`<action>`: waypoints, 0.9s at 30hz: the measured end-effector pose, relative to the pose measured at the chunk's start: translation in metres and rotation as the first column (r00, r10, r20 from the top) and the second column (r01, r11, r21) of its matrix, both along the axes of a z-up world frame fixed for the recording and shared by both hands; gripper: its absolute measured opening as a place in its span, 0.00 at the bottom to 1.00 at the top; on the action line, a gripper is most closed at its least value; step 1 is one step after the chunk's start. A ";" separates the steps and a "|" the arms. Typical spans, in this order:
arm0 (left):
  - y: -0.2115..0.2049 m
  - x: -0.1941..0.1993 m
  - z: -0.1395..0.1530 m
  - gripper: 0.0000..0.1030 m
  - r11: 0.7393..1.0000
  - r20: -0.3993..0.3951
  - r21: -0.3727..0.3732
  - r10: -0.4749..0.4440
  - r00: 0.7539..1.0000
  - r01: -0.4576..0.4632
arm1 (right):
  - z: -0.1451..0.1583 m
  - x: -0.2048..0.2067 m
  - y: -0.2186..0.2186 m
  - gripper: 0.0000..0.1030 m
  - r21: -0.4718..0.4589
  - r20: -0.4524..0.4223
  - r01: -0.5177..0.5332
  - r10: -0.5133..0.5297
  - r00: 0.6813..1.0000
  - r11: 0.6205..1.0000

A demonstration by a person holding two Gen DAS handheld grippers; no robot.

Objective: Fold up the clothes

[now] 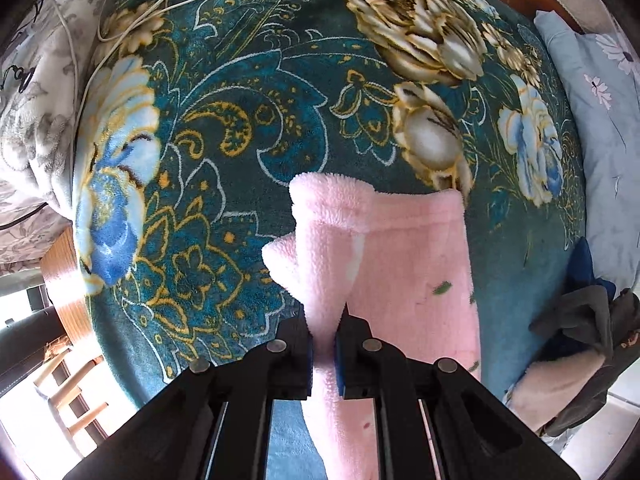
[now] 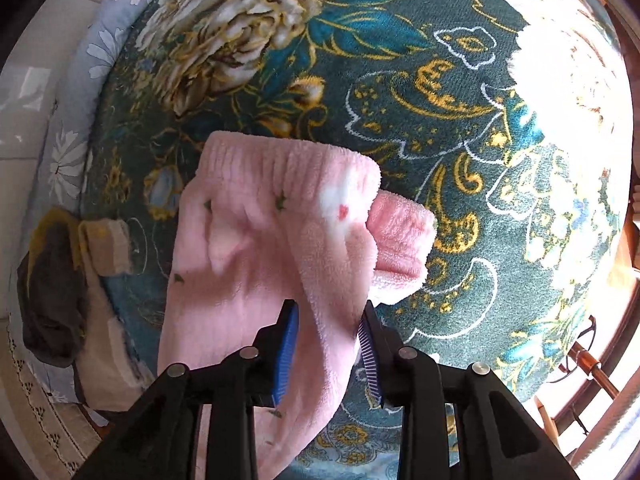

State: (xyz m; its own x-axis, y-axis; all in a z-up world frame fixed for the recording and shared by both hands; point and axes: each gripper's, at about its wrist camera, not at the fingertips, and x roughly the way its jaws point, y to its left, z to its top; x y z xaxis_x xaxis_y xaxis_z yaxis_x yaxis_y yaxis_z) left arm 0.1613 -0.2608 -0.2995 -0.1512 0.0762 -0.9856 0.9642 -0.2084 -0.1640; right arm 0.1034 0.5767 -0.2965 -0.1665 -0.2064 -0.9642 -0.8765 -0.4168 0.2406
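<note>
Mid-fold, not finished. Pink pants [image 1: 400, 248] lie on the blanket [image 1: 240, 120], centre to lower centre in both views, fleece, with the elastic waistband [image 2: 288, 160] toward the far end. In the right view a cuff end [image 2: 400, 240] sits tucked beside the waistband, so I judge the legs are already doubled up toward the waist once.

Left gripper [image 1: 323, 344]: jaws nearly closed, pinching a ridge of pink fabric at lower centre. Right gripper [image 2: 328, 344]: jaws set wider, a thick bunch of pants between the blue pads [image 2: 290, 344]; it looks held, but firm contact on both sides is hard to tell.

Left to do, by my read: lay the held edge down, flatten, maybe one more fold. Other clothes [image 2: 60, 280] are piled at the bed edge, left of the right view, apparently unfolded.
</note>
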 end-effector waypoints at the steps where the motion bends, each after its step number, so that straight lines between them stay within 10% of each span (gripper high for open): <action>1: 0.002 -0.002 0.004 0.08 1.000 -0.003 0.002 -0.011 1.000 0.011 | 0.011 0.002 -0.003 0.33 0.013 -0.003 0.020 -0.020 1.000 1.000; 18: 0.012 -0.012 0.016 0.08 0.996 0.014 0.080 -0.034 0.999 0.032 | 0.104 -0.023 -0.143 0.33 -0.020 -0.148 -0.102 0.098 0.984 0.995; 27: 0.052 -0.049 0.078 0.08 0.977 -0.075 -0.057 -0.211 0.975 0.207 | 0.105 -0.062 -0.186 0.33 -0.013 -0.160 -0.320 0.314 0.936 0.947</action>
State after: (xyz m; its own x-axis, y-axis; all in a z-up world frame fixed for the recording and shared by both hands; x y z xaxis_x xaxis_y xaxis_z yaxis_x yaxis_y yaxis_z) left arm 0.1127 -0.2093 -0.2212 -0.2159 0.0673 -0.9741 0.8823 -0.4138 -0.2242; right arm 0.0415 0.3912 -0.1913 -0.2325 -0.3090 -0.9222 -0.6515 -0.6545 0.3835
